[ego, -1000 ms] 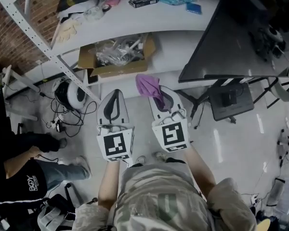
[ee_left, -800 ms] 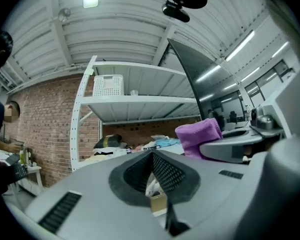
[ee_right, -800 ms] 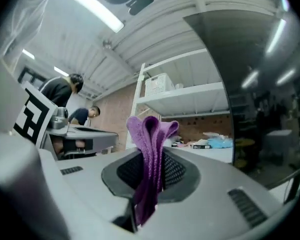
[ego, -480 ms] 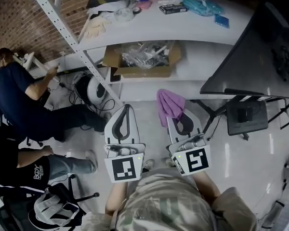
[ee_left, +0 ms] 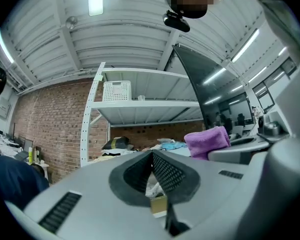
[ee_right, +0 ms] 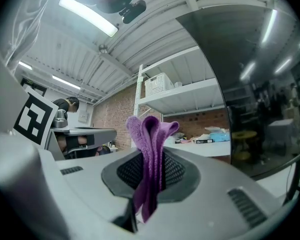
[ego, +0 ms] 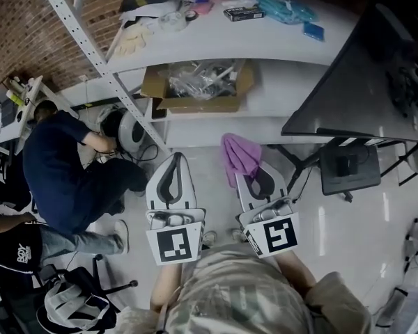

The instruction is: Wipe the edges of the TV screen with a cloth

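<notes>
My right gripper is clamped on a folded purple cloth. It's fuzzy terry, with its long axis running straight out past the ribbed dark pads and a loose tail hanging behind them. My left gripper has its jaws pressed together on nothing. The head view puts the cloth near the TV screen, a dark glossy slab, without touching it. That view also shows a cardboard box on the white shelf, which the right gripper view doesn't show.

bare floor lies open ahead; the shelf rack bars the front, the tv screen and its stand crowd the right, a crouching person the left.
</notes>
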The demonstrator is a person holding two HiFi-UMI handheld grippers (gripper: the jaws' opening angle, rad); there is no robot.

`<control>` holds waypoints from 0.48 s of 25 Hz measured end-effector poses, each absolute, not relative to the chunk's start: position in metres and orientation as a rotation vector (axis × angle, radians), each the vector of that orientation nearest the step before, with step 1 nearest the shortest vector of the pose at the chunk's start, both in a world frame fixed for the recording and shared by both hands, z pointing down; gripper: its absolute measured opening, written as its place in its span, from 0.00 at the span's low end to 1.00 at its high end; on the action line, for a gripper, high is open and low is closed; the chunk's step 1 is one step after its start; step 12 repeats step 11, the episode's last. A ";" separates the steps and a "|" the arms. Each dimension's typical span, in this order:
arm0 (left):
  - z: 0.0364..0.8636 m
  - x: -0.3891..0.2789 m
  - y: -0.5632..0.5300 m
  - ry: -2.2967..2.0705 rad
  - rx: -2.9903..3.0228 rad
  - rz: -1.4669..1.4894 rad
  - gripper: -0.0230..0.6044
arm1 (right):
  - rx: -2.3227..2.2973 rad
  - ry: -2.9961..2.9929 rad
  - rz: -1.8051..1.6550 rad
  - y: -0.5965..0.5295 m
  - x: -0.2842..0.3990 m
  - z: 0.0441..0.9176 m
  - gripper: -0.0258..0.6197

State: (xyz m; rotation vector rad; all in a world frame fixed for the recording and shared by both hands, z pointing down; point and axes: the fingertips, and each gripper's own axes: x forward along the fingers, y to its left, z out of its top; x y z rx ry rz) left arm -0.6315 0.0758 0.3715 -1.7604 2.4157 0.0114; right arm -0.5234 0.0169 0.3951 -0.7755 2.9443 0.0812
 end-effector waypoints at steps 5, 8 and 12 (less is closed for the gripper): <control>0.372 -0.621 0.074 2.405 -1.780 0.020 0.06 | -0.770 2.957 0.098 0.018 -0.519 0.393 0.12; 0.372 -0.621 0.076 2.412 -1.779 0.023 0.06 | -0.772 2.968 0.068 0.017 -0.519 0.397 0.12; 0.373 -0.623 0.078 2.419 -1.772 0.025 0.06 | -0.776 2.974 0.063 0.016 -0.519 0.399 0.12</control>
